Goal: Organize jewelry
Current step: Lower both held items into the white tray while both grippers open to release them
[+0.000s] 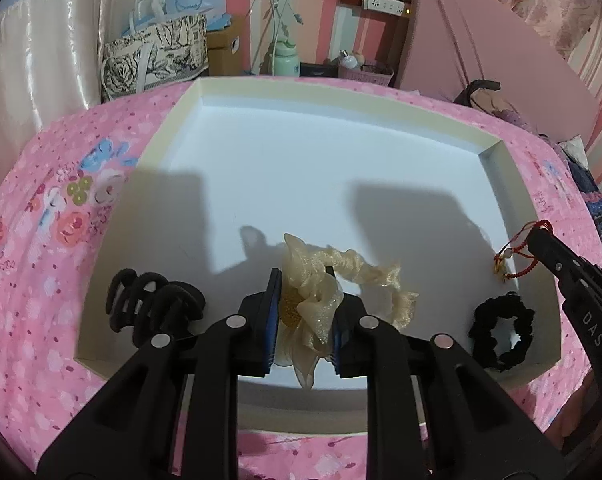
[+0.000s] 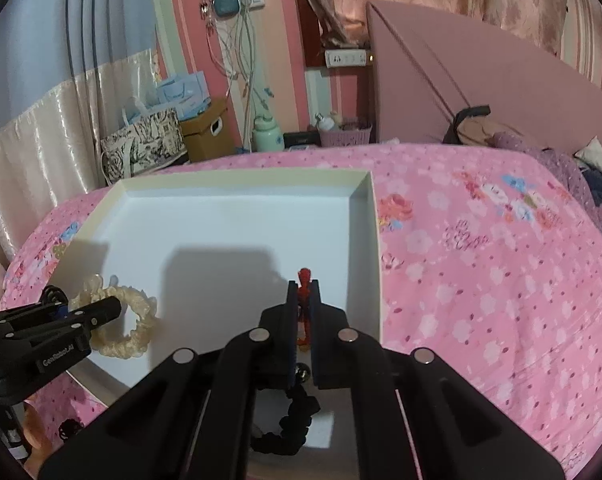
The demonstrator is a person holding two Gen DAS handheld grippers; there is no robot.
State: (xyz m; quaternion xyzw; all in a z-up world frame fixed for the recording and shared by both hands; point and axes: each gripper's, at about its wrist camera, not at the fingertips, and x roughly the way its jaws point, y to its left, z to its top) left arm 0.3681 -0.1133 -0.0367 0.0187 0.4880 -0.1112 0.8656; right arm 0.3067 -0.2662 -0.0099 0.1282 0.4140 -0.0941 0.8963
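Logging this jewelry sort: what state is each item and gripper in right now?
Left gripper: shut on cream organza scrunchie.
Right gripper: shut on red cord bracelet.
Black claw hair clip: lying in white shallow box.
Black scrunchie: lying in box.

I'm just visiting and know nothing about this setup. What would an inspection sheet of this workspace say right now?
Surface: shallow white tray lying on a pink floral bedspread.
Job's things: cream scrunchie; red cord bracelet; black scrunchie and black claw clip resting in the tray.
Clutter: clothes heaped at the bed's far right.
Grippers: left gripper shut on the cream scrunchie; right gripper shut on the red cord bracelet.
Cables: white charger leads hanging from a wall socket.
Surroundings: striped pink wall, patterned tote bag, cardboard box, green bottle, small basket.
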